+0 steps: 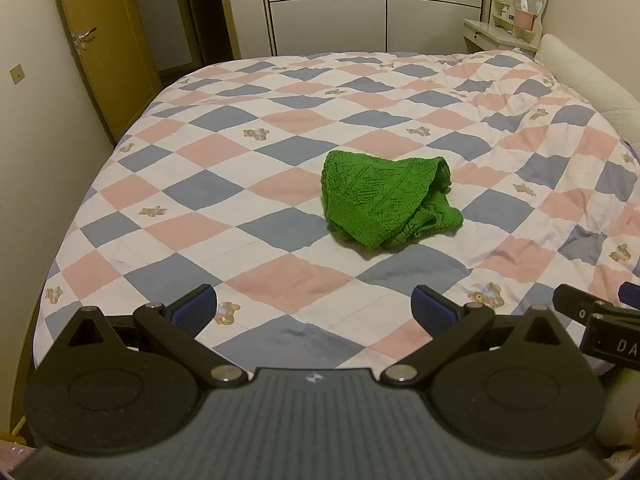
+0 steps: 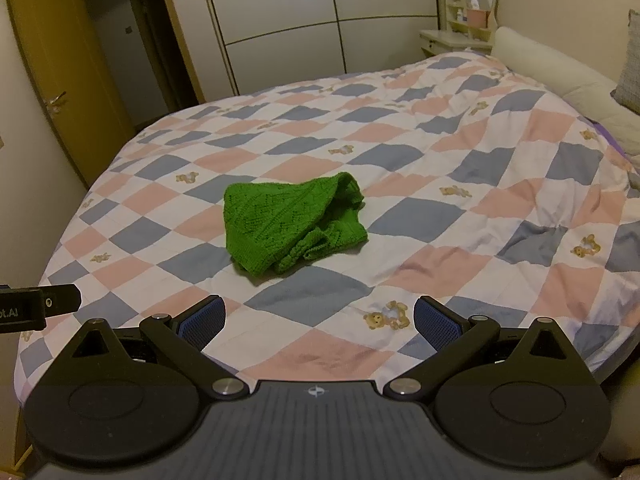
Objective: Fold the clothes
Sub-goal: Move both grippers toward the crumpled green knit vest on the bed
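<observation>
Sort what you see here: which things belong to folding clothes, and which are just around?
Job: green knitted garment, crumpled on the quilt; left gripper and right gripper, both open.

Around: door, wardrobe, dressing table, headboard.

My right claw (image 1: 612, 344), seen at the edge of the left wrist view, bears the white letters "DA", cut off by the frame. My left claw (image 2: 24, 312), seen at the edge of the right wrist view, bears "ot.AI", its beginning cut off.
</observation>
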### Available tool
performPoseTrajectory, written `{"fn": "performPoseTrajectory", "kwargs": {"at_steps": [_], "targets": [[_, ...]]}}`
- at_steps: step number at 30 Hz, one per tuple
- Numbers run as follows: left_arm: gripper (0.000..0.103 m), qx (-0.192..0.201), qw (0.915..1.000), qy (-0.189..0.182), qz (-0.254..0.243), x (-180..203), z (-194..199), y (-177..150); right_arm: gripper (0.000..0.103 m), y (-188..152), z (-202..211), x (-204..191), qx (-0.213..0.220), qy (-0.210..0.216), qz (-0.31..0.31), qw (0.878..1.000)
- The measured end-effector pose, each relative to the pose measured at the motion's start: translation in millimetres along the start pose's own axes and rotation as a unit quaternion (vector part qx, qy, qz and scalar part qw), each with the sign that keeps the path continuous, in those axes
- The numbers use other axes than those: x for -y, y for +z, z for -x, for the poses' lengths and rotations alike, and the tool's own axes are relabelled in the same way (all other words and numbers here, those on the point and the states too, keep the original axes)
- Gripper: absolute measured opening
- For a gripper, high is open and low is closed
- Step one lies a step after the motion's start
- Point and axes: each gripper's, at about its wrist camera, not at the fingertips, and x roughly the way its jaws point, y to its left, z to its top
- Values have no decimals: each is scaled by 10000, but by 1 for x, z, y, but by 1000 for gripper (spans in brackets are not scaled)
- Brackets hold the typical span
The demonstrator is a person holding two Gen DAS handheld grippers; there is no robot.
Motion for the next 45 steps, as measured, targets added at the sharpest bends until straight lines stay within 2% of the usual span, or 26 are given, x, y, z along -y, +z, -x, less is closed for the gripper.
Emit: {"fn": "performPoseTrajectory", "kwargs": {"at_steps": [7,22,45], "targets": [[102,-53,10000,-25,-16,-3,-3,1,103,-4,-2,4,29,101,24,9999],[102,-67,9999,-2,76,-13,-1,-1,103,3,-7,-14,-72,58,90,9999],[102,-396,9991,-158,-55,-14,-30,6,103,13,-28,-22,-307,-44,0,9995]]}}
